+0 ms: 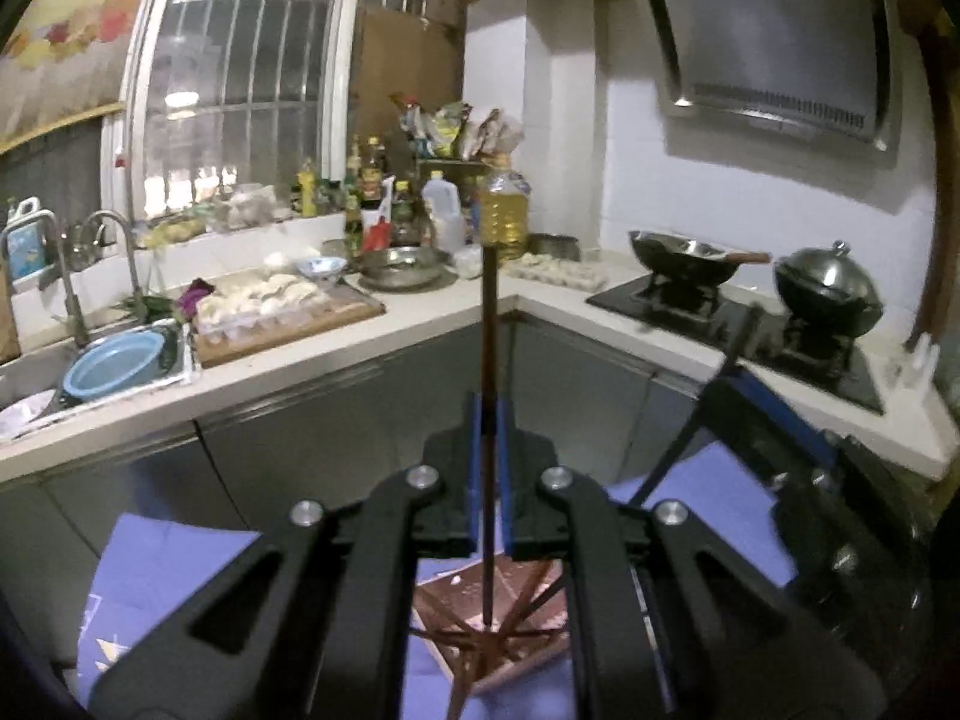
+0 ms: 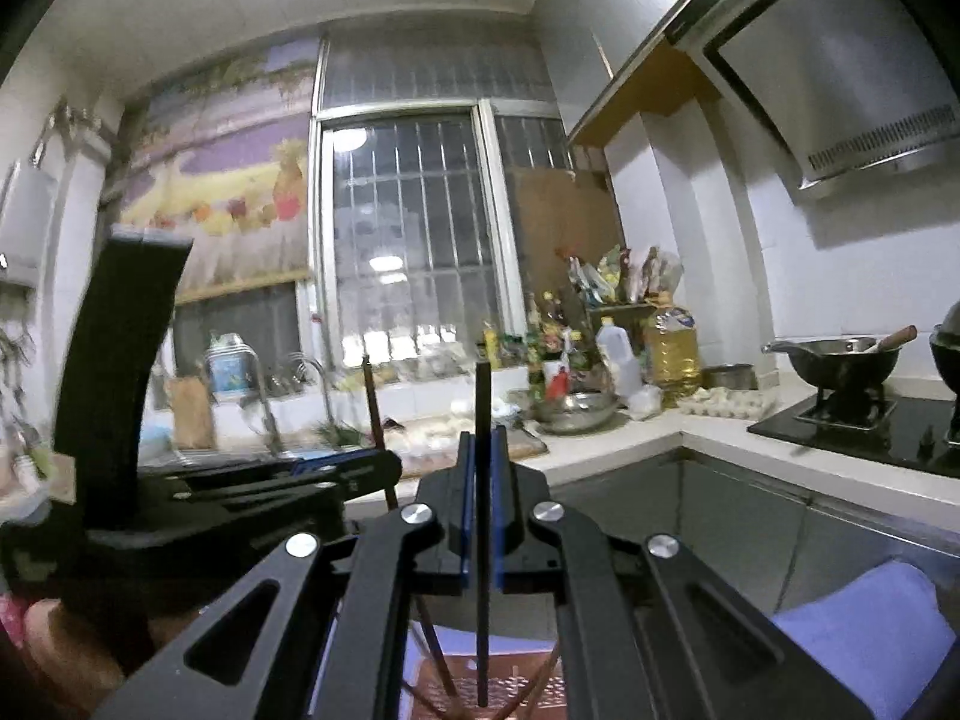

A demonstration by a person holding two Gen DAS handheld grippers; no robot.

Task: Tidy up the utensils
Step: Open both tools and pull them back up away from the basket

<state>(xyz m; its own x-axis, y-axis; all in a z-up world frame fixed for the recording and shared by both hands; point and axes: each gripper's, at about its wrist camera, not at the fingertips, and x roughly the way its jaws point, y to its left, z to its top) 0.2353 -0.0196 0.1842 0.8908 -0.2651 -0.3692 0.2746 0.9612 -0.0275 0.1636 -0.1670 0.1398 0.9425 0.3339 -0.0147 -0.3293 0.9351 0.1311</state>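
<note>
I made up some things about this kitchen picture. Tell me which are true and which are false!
1. Each of the tongs pinches one dark chopstick. True: the left tongs are shut on a brownish chopstick, the right tongs on a black chopstick.
2. The blue bowl sits on the stove. False: it lies in the sink.
3. A big bottle of yellow oil stands on the counter. True.
4. Both pans on the stove have lids. False: only the right wok has a lid; the left wok is open.
</note>
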